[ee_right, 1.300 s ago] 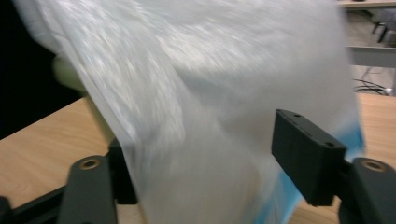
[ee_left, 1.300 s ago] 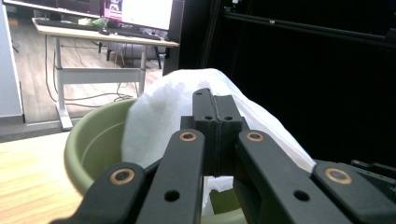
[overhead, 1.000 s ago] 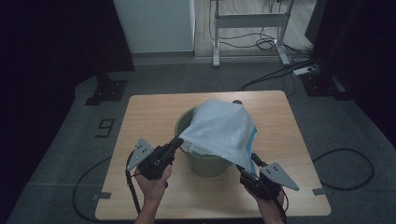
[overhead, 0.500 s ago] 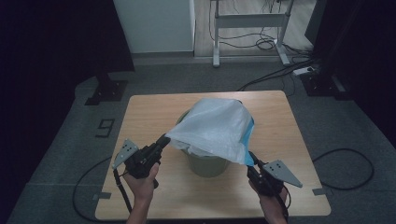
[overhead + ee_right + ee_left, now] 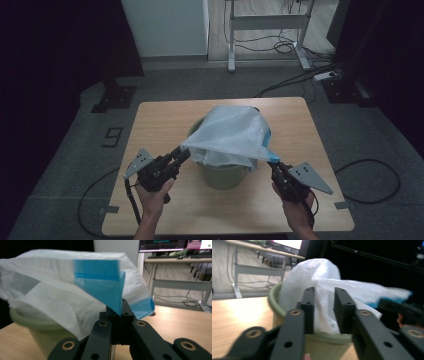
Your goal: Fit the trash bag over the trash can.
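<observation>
- The left gripper, black with a grey three-cornered plate, sits at the left of the high view in the person's left hand, over the near left part of the light wooden table.
- Its tips meet the left edge of the thin white plastic bag with blue handle strips.
- In the left gripper view the jaws stand a narrow way apart with white film between them; they have just been opening, and the pads do not look pressed onto the plastic.
- In the middle of the table stands the round pale green plastic bin, upright.
- The bag hangs partly inside it, and its upper part is stretched over the rim, reaching out to both grippers.
- The left gripper view has the bin's green rim just behind the jaws, with the bag bulging above it.
- At the right, the right gripper is held in the person's right hand over the near right part of the table.
- Its jaws have just been closing and now pinch the bag's right edge at the blue strip.
- The right gripper view shows the jaws pressed together on the blue strip, with the white film spreading left over the bin.
</observation>
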A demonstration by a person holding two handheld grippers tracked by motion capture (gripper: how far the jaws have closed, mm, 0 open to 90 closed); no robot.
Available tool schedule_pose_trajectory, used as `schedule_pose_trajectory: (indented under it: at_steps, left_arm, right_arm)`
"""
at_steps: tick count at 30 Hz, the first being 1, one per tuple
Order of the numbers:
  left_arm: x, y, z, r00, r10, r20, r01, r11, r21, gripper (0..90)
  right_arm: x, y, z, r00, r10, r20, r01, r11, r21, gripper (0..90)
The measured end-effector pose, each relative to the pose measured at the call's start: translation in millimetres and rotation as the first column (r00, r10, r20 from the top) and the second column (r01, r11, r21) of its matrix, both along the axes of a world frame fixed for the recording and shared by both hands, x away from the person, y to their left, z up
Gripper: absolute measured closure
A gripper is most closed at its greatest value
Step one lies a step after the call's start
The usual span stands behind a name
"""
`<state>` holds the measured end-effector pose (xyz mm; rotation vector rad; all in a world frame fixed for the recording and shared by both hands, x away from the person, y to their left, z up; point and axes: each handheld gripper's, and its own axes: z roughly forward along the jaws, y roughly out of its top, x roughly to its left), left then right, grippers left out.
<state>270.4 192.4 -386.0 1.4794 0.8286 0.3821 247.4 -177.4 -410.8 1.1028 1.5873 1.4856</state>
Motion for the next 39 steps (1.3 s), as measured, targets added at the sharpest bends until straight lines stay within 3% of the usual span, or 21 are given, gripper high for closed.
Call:
schedule_pose_trajectory:
  at_steps: [3, 5, 10, 18, 21, 24, 27, 31, 33, 34, 35, 36, 39]
  left_arm:
    - [-6.2, -1.0, 10.6, 0.9991, -0.032, 0.029, 0.032, 0.9995, 0.003, 54.3]
    - [-10.8, 0.3, 21.0, 0.9978, -0.048, 0.046, 0.048, 0.9988, -0.004, 49.7]
    - [-11.9, -1.2, 34.7, 0.9969, -0.050, 0.061, 0.049, 0.9988, 0.006, 47.3]
    - [2.1, -19.6, 49.5, 0.9968, -0.063, 0.050, 0.059, 0.9951, 0.079, 40.0]
    - [4.5, -29.0, 51.1, 0.9939, -0.098, 0.050, 0.093, 0.9899, 0.107, 37.1]
    - [5.0, -39.7, 50.6, 0.9879, -0.146, 0.052, 0.137, 0.9800, 0.144, 32.5]
    - [7.6, -49.1, 50.6, 0.9870, -0.155, 0.042, 0.145, 0.9721, 0.184, 30.9]
    - [17.5, -59.5, 50.1, 0.9883, -0.150, 0.025, 0.140, 0.9603, 0.241, 35.3]
    - [22.1, -63.9, 48.6, 0.9829, -0.184, 0.013, 0.173, 0.9459, 0.274, 44.4]
    - [22.4, -65.9, 47.9, 0.9842, -0.176, 0.017, 0.164, 0.9428, 0.290, 48.1]
    - [22.6, -68.2, 46.7, 0.9845, -0.174, 0.022, 0.159, 0.9362, 0.313, 58.2]
    - [22.5, -69.1, 45.9, 0.9836, -0.179, 0.024, 0.162, 0.9339, 0.319, 58.2]
    - [20.2, -70.7, 42.7, 0.9858, -0.164, 0.036, 0.145, 0.9399, 0.309, 74.4]
  right_arm:
    - [2.5, -3.4, 11.5, 0.9994, -0.018, 0.030, 0.018, 0.9998, 0.006, 88.5]
    - [2.6, -5.5, 17.7, 0.9980, -0.032, 0.054, 0.032, 0.9995, 0.005, 88.5]
    - [1.5, -9.2, 27.6, 0.9953, -0.037, 0.089, 0.037, 0.9993, 0.002, 88.5]
    - [3.5, 1.6, 36.9, 0.9916, 0.007, 0.129, -0.003, 0.9995, -0.032, 88.3]
    - [4.7, 8.2, 38.7, 0.9916, 0.021, 0.127, -0.017, 0.9994, -0.030, 88.3]
    - [5.2, 15.5, 41.8, 0.9910, 0.040, 0.128, -0.036, 0.9989, -0.031, 88.3]
    - [5.2, 22.6, 44.2, 0.9896, 0.060, 0.131, -0.055, 0.9976, -0.042, 88.3]
    - [4.1, 29.1, 44.8, 0.9879, 0.082, 0.131, -0.076, 0.9960, -0.047, 88.3]
    - [3.3, 31.3, 44.4, 0.9869, 0.091, 0.133, -0.085, 0.9952, -0.049, 88.3]
    - [3.2, 32.2, 44.2, 0.9866, 0.094, 0.133, -0.088, 0.9949, -0.049, 88.3]
    - [3.5, 33.3, 43.9, 0.9865, 0.098, 0.131, -0.092, 0.9946, -0.048, 88.3]
    - [3.5, 33.3, 43.9, 0.9865, 0.098, 0.131, -0.092, 0.9946, -0.048, 88.3]
    - [4.8, 34.2, 43.1, 0.9869, 0.100, 0.127, -0.095, 0.9945, -0.044, 88.3]
